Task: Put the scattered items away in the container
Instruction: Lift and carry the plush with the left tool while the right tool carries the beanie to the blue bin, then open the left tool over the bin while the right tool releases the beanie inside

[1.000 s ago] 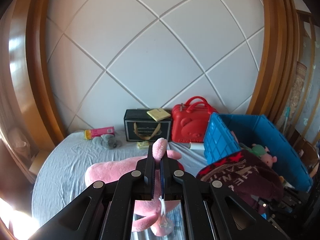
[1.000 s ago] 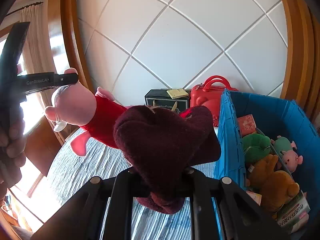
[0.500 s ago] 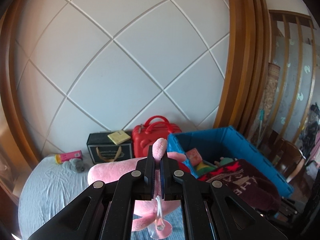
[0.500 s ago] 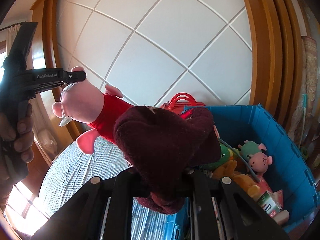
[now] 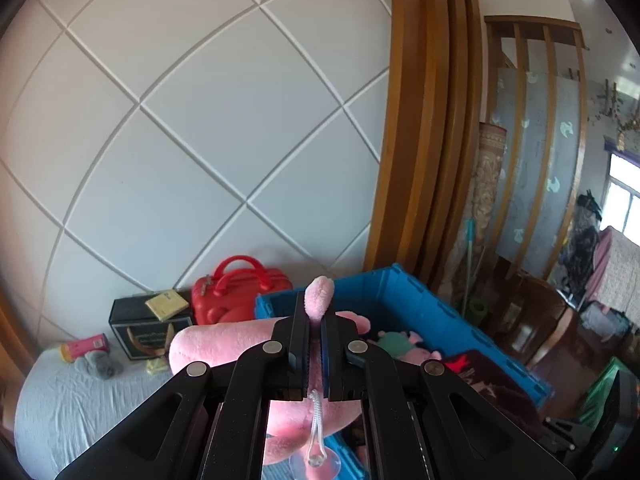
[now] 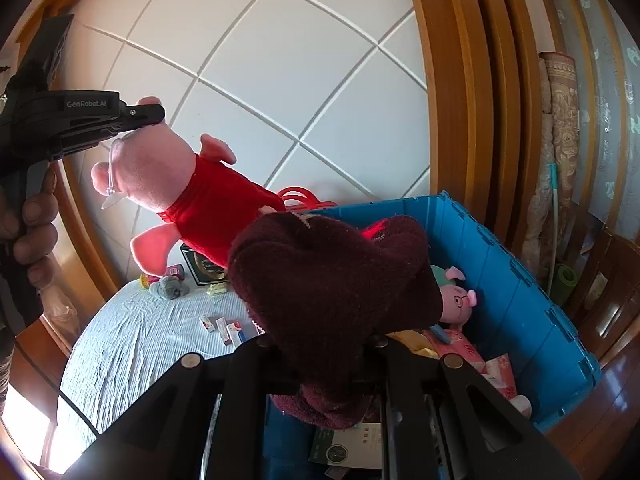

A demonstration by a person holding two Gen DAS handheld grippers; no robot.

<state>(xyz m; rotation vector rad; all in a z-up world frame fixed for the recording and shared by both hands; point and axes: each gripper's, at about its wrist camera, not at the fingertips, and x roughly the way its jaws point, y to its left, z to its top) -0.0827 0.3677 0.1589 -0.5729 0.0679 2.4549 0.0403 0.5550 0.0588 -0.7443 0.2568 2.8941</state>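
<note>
My left gripper (image 5: 315, 316) is shut on the ear of a pink pig plush in a red dress (image 6: 188, 192); the plush (image 5: 224, 344) hangs in the air beside the blue crate (image 6: 516, 280). From the right wrist view the left gripper (image 6: 150, 114) shows at upper left. My right gripper (image 6: 332, 344) is shut on a maroon knitted cloth (image 6: 332, 280), held over the crate's near end. The cloth also shows in the left wrist view (image 5: 492, 384). The crate (image 5: 400, 292) holds small pig plushes (image 6: 456, 300) and boxes.
On the bed sheet (image 6: 132, 344) lie small boxes (image 6: 224, 326), a grey plush (image 6: 170, 288) and a pink tube (image 5: 86, 346). A black box (image 5: 140, 332) and a red case (image 5: 236, 292) stand by the headboard. Wooden furniture (image 5: 536, 320) stands right of the crate.
Both grippers have swung right, toward and over the blue crate, carrying the pig plush and the maroon cloth. Both stay shut.
</note>
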